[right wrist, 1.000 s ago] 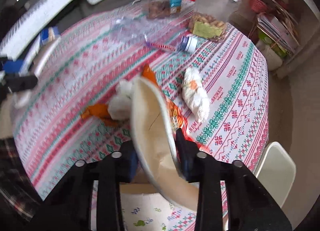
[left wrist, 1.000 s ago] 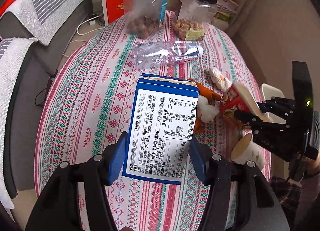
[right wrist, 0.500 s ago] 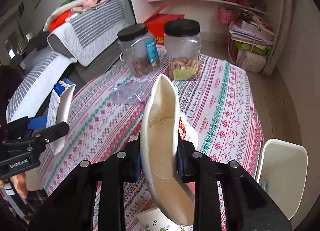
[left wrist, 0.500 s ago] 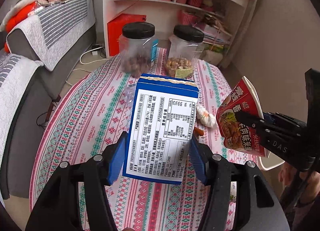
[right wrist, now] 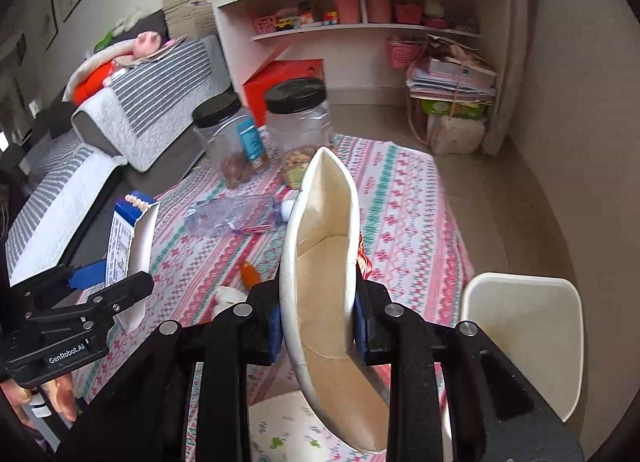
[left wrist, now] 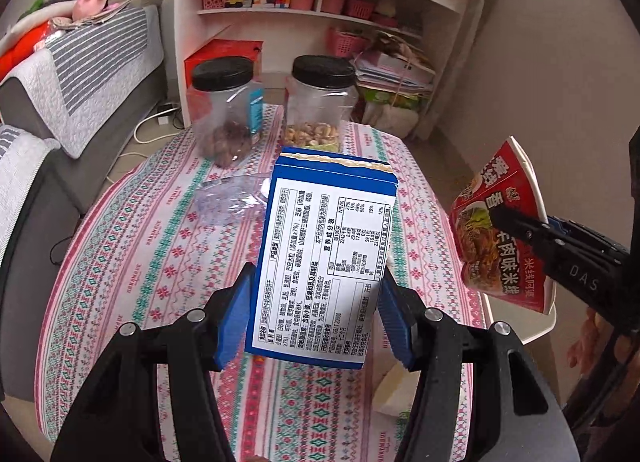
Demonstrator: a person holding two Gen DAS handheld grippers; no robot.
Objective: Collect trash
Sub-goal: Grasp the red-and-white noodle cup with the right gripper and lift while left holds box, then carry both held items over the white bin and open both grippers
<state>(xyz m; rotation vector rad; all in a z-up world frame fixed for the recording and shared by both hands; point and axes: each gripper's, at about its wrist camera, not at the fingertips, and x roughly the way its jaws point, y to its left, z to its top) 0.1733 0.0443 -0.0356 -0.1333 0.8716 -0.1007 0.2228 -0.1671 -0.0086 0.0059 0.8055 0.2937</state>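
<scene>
Two tools, left tool (left wrist: 312, 318) pinching blue box (left wrist: 324, 254), right tool (right wrist: 318, 326) pinching squashed noodle cup (right wrist: 324, 262), "GenRobot.AI", "DAS"

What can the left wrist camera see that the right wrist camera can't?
Only the left wrist view shows the blue box's printed label face-on and the red printed outside of the squashed noodle cup.

Only the right wrist view shows the cup's plain pale inside, an orange scrap on the tablecloth, and the white bin beside the table.

Both show the left gripper with jaws clamped on the box, the right gripper with jaws squeezing the cup, the crushed clear bottle, and two black-lidded jars.
</scene>
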